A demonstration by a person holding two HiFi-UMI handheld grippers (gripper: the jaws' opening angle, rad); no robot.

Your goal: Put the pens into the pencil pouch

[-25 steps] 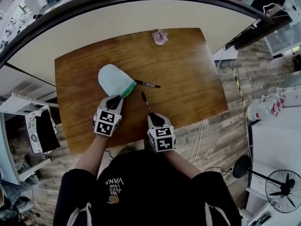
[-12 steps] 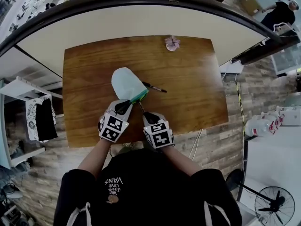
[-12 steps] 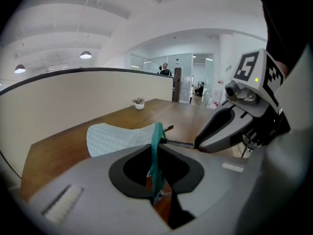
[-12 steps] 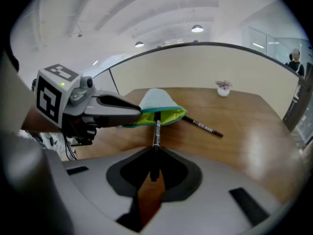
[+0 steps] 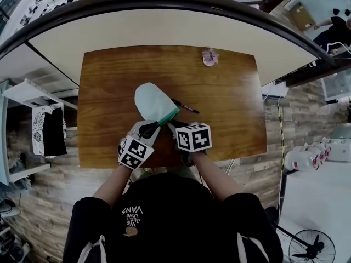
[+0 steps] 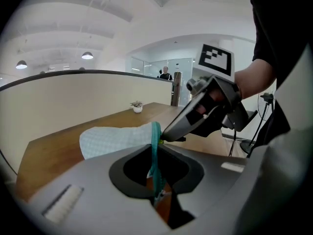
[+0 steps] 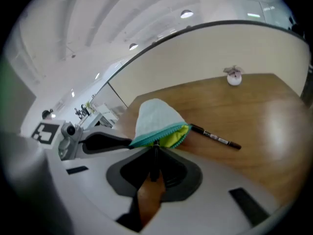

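A pale mint pencil pouch [image 5: 153,100] lies on the wooden table [image 5: 230,130], its mouth rimmed by a teal zipper [image 5: 168,115]. My left gripper [image 5: 147,127] is shut on that zipper edge [image 6: 155,146] and holds the mouth up, so the yellow-green lining [image 7: 175,136] shows. My right gripper [image 5: 174,126] is shut on a dark pen [image 7: 155,161], whose tip sits at the pouch [image 7: 154,116] mouth. A second black pen [image 5: 185,106] lies on the table just right of the pouch. In the left gripper view the right gripper [image 6: 203,116] comes in from the right, beside the pouch [image 6: 115,138].
A small pink potted plant [image 5: 209,57] stands near the table's far edge. A curved cream partition [image 5: 164,23] rises behind the table. A white shelf unit [image 5: 38,130] stands on the floor to the left. The second pen [image 7: 215,137] lies at a slant.
My right gripper has swung left and tipped downward, bringing its pen's tip to the pouch mouth. The left gripper has kept its hold on the zipper edge and shifted a little.
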